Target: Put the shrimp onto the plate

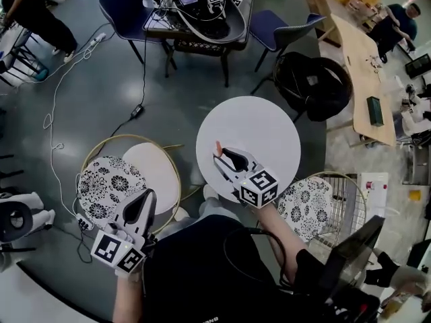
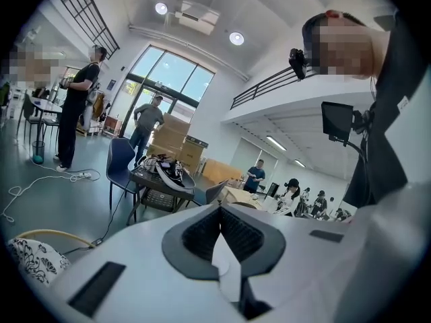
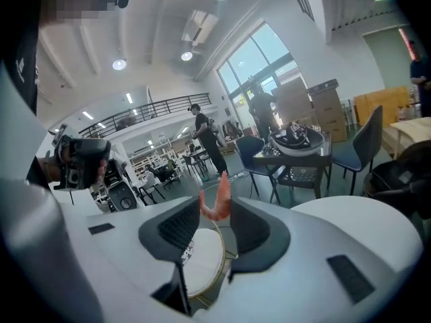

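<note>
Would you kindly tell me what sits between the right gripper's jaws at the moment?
A shrimp, held upright by the right gripper, as the right gripper view shows.

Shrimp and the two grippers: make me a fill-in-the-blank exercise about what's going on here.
1. The right gripper is shut on a pink ___.
2. In the head view, that gripper shows over a round ___ table.
3. The left gripper holds nothing, and its jaws are ___.

Missing words: shrimp; white; shut.
</note>
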A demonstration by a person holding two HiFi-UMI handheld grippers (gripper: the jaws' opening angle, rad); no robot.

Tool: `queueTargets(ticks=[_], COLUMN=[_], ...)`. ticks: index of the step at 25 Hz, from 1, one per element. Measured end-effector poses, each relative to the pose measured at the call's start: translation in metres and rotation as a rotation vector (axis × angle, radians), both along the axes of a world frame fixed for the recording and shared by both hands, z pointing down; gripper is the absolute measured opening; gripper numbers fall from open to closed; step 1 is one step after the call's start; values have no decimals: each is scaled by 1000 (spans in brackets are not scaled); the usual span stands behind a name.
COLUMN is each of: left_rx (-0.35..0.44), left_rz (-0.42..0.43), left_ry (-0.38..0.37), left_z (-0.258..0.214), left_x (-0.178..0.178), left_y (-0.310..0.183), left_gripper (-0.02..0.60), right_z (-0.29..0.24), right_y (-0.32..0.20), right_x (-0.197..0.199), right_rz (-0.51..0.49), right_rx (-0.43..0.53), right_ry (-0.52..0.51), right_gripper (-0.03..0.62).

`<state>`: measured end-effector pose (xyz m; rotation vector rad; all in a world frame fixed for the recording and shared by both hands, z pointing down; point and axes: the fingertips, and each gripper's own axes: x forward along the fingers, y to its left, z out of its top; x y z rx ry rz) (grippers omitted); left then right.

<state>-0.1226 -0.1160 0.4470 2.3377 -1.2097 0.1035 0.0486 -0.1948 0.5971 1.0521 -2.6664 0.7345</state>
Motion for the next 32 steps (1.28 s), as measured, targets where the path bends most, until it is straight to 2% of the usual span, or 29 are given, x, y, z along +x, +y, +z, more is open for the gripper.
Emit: queueTargets(ticks=[15,32], left_rx=[-52,-103], left_rz=[-33,-49], left_ry=[-36,-52], left_z=[18,33], left_x=[14,19], left_y=[-8,-5], left_gripper=[5,5], right_z=[130,216], right_y=[-17,-13], right_x=[43,74], right_rz=[35,31], right_rx=[-222,-369], right_ry=[215,415], right_gripper=[149,149])
